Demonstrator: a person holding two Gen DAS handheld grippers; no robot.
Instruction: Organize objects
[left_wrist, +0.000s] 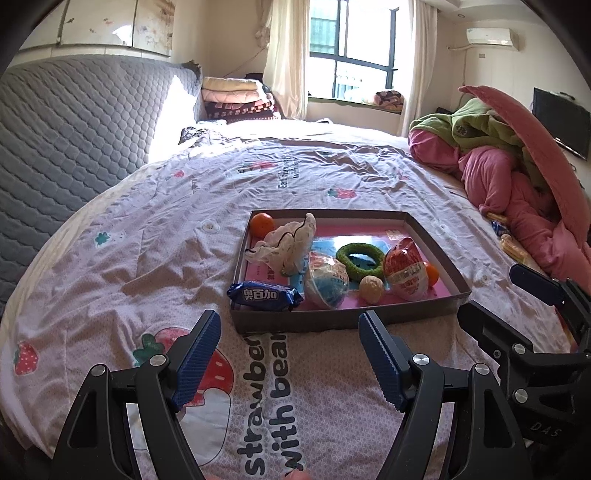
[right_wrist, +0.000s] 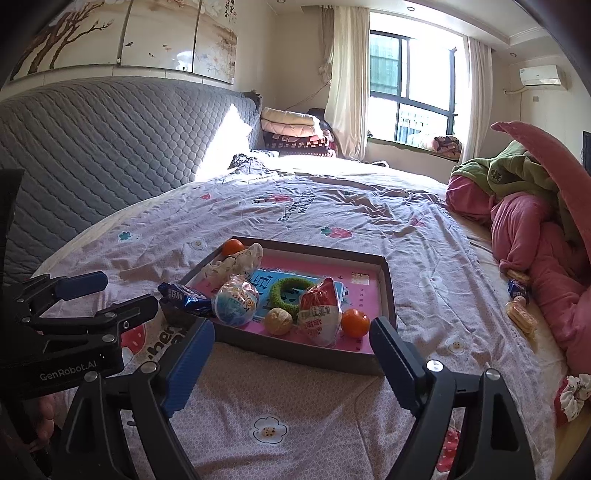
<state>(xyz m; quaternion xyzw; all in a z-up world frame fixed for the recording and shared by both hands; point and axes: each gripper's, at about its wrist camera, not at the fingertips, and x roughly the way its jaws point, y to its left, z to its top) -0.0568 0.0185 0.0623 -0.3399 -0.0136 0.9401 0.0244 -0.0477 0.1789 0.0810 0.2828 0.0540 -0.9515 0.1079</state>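
A shallow brown box (left_wrist: 343, 317) (right_wrist: 295, 349) with a pink floor lies on the bed. In it are two oranges (left_wrist: 262, 224) (right_wrist: 355, 323), a white cloth scrunchie (left_wrist: 288, 242), a green ring (left_wrist: 360, 259) (right_wrist: 290, 291), a blue-and-white toy egg (left_wrist: 327, 284) (right_wrist: 236, 301), a red-and-white toy egg (left_wrist: 404, 275) (right_wrist: 319, 312) and a small beige ball (left_wrist: 371, 290) (right_wrist: 277, 321). A blue biscuit packet (left_wrist: 264, 295) (right_wrist: 186, 295) rests on the box's near left corner. My left gripper (left_wrist: 290, 354) is open and empty just in front of the box. My right gripper (right_wrist: 291, 363) is open and empty at the box's near edge.
Pink and green bedding (left_wrist: 517, 177) (right_wrist: 535, 221) is piled on the right of the bed. Beside it lie biscuit packets (right_wrist: 521, 314) and a floral scrunchie (right_wrist: 572, 397). A grey quilted headboard (left_wrist: 74, 129) stands at the left. Folded blankets (right_wrist: 291, 129) sit at the far end.
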